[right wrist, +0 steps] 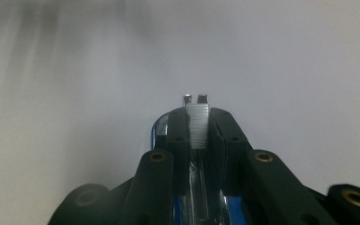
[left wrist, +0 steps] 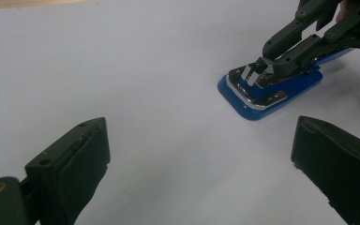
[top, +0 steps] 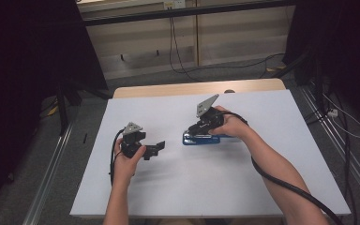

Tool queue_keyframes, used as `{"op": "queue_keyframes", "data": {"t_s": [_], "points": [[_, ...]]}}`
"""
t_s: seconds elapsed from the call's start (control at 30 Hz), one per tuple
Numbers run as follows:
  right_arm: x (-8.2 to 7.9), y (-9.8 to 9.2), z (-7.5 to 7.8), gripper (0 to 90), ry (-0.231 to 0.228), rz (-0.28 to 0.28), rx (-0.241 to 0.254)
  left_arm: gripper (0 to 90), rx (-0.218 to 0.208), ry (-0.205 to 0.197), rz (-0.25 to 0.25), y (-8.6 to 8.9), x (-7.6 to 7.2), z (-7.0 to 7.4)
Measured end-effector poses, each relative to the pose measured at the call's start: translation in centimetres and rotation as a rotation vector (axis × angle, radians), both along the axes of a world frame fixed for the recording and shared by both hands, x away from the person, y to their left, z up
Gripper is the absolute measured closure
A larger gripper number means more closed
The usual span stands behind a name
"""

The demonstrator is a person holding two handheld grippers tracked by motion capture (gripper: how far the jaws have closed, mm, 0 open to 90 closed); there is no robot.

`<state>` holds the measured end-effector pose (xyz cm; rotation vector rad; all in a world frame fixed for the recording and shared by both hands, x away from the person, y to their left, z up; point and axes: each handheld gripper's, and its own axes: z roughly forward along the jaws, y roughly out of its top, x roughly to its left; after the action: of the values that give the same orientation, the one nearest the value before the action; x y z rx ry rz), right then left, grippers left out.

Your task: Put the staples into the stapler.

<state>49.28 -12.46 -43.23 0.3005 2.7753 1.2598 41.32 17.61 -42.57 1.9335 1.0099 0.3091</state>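
A blue stapler (top: pixel 205 139) with a chrome top (left wrist: pixel 258 96) lies on the white table, right of centre. My right gripper (top: pixel 191 133) reaches down over its left end, shut on a short silvery strip of staples (right wrist: pixel 198 123). The strip stands between the pads, right above the stapler's chrome channel (right wrist: pixel 201 197). From the left gripper view, the right gripper (left wrist: pixel 261 70) holds the strip (left wrist: pixel 250 71) at the stapler's near end. My left gripper (top: pixel 153 149) rests to the left of the stapler with its jaws wide apart and nothing between them (left wrist: pixel 201 140).
The white table top (top: pixel 178 187) ends in a wooden strip (top: pixel 168 89) at the far side. Black cables (top: pixel 281 180) trail from both grippers toward the near edge. Dark stands and floor cables surround the table.
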Motion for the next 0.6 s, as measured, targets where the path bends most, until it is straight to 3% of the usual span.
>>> {"op": "queue_keyframes", "data": {"t_s": [0.5,0.6], "points": [[-0.03,0.2,0.0,79.0,-0.005,-0.001,-0.001,4.9,0.003,0.001,-0.002,-0.08,0.02,-0.06],[-0.08,0.31,-0.07,74.8,0.002,-0.007,0.007,4.9,0.001,0.001,-0.003,-0.1,0.04,-0.08]]}}
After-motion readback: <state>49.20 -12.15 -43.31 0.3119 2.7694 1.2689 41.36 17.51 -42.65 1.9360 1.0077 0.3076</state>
